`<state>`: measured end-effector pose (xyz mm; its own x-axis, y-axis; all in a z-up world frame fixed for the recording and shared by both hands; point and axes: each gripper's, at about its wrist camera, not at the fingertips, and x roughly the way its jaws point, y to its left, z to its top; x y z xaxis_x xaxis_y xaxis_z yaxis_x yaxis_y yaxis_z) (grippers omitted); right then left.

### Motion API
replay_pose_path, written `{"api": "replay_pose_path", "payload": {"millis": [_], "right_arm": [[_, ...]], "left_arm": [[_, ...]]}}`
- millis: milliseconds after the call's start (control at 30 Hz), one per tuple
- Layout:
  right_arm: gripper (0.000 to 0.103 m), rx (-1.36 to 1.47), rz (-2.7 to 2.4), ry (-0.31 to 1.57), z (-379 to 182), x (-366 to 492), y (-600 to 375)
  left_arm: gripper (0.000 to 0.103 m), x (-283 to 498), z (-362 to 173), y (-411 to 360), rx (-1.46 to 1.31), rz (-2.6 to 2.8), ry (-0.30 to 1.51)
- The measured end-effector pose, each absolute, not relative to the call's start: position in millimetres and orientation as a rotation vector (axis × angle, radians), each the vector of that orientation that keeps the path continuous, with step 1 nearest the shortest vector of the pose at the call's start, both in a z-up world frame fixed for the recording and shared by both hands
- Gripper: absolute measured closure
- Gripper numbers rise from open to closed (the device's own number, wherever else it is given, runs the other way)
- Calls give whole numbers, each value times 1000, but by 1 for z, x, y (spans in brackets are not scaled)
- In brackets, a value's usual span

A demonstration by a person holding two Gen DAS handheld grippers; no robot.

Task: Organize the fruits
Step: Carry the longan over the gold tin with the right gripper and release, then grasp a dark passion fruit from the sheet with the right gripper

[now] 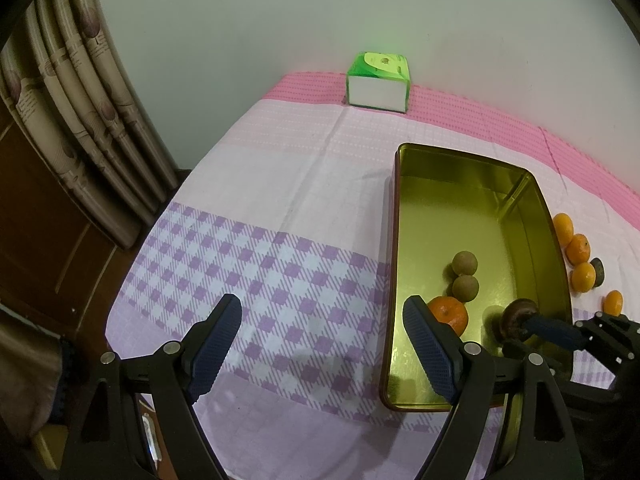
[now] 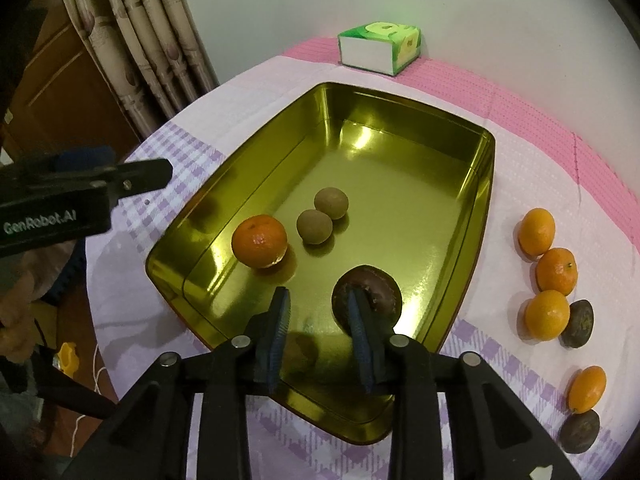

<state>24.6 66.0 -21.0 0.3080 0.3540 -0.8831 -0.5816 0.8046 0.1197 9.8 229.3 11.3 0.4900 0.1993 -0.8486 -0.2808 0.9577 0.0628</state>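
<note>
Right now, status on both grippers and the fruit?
Left gripper open, empty. Right gripper open; dark fruit beside its right pad, in the gold tin. Four oranges, two dark fruits still on the cloth. Nothing blocking.

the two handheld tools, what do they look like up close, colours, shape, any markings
Both match. The left tool has a black frame of angled linkage arms joined by round silver pins, ending in two dark blue fingers with ribbed pads. The right tool has the same black links, silver pins and blue ribbed fingers. In the right wrist view the left tool's black body carries white lettering, GenRobot.AI. No cables show.
</note>
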Motion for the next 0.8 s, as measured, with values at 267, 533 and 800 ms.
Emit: {"api": "replay_pose_path", "payload": {"millis": [267,533,800], "right_arm": [[68,-185,608,1044,2,24,51],[66,-131,489,1026,15,26,-10],[61,-74,281,1045,16,20,-109]], "left_arm": [[20,10,8,229,-84,292,1023],[20,10,8,227,-80,294,1024],[20,9,5,226,-67,286,1031]]}}
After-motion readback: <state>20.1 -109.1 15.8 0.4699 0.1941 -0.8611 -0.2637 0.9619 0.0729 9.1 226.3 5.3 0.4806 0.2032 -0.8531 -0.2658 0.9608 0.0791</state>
